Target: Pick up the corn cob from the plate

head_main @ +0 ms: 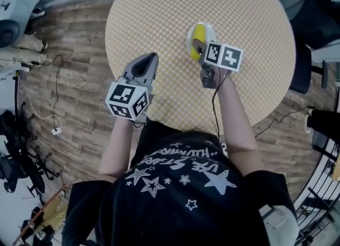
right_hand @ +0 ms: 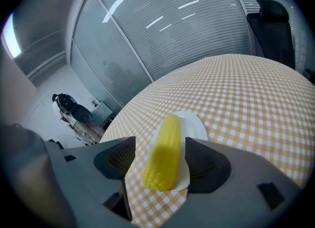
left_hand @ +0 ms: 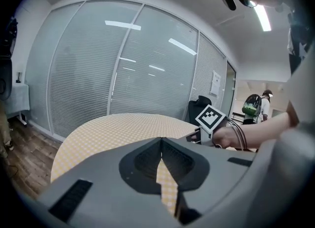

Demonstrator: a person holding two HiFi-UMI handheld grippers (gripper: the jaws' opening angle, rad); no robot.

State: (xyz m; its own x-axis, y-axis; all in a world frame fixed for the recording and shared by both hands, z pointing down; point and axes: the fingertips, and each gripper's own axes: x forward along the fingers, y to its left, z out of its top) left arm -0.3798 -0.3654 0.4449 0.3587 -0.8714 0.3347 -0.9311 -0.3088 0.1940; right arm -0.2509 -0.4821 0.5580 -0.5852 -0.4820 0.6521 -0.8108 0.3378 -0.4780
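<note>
A yellow corn cob (right_hand: 165, 153) lies on a small white plate (right_hand: 196, 126) on the round checkered table (head_main: 159, 16). My right gripper (right_hand: 160, 149) is open, with one jaw on each side of the cob's near end and neither pad pressing on it. In the head view the corn cob (head_main: 197, 39) and plate (head_main: 208, 28) lie just beyond the right gripper (head_main: 198, 47), whose marker cube hides part of them. My left gripper (head_main: 151, 57) hovers over the table's left side, away from the plate. Its jaws meet at the tips, with nothing between them (left_hand: 161, 142).
A black office chair (head_main: 304, 53) stands at the table's right edge. Cables and a white plug (head_main: 56, 131) lie on the wooden floor at left. Glass walls with blinds ring the room. A person with a green backpack (left_hand: 252, 105) stands far off.
</note>
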